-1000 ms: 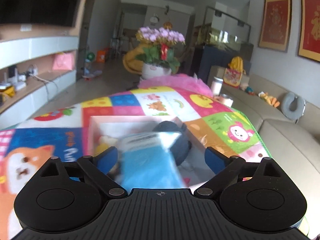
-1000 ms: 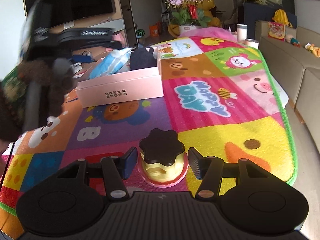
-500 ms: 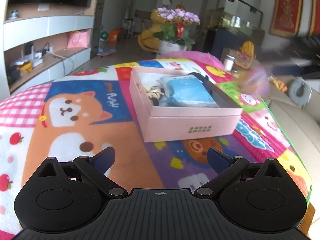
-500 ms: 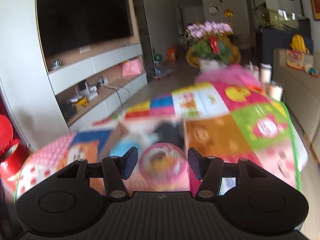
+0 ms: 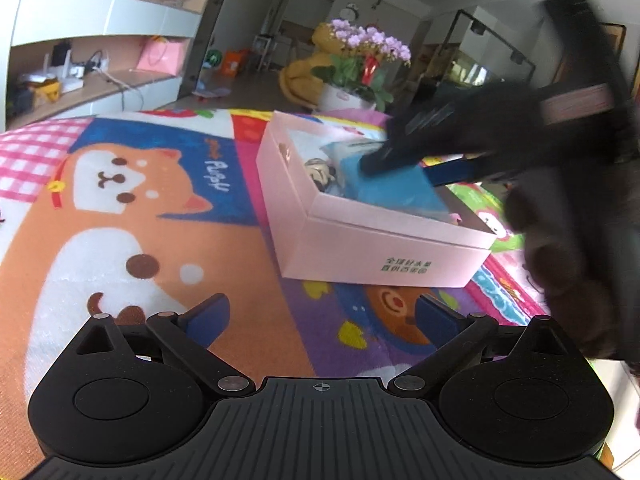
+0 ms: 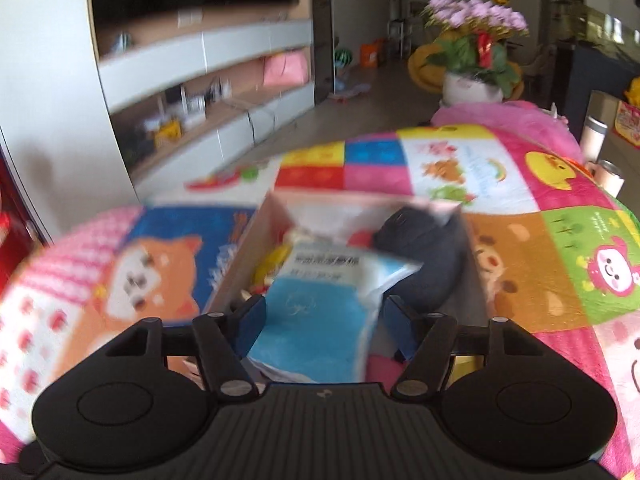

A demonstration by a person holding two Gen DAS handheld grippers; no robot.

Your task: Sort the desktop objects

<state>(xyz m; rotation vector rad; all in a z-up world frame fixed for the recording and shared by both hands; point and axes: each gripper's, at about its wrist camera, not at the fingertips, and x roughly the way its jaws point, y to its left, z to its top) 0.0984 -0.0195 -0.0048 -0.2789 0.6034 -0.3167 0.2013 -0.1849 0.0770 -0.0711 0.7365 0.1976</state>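
The right gripper (image 6: 325, 312) is now held over the open pink box (image 5: 380, 256). A second ago it was low over the play mat (image 5: 120, 240) with a small pudding toy, yellow with a brown lid, between its fingers. Half a second ago that toy was still seen there, in mid-carry. It is no longer seen in the gap. Only the blue tissue packet (image 6: 312, 320) is framed there, lying in the box below at 12 o'clock, and it is not pressed by the pads. The jaws are closing, with nothing caught between them.

The toy itself cannot be made out with certainty in either view. A blurred pink and yellowish patch is seen low at 5 o'clock behind the right finger, but it cannot be told from box or mat. It is judged that the toy has been let go into the near end of the box.

A dark grey soft object (image 6: 424, 256) is packed beside the packet at 1 o'clock.

The left gripper (image 5: 320, 308) is held with its fingers wide apart and empty over the mat, drawn back from the box, which is now seen at 1 o'clock.

One more object is therefore taken as sorted. What remains to be sorted cannot be told from these views.
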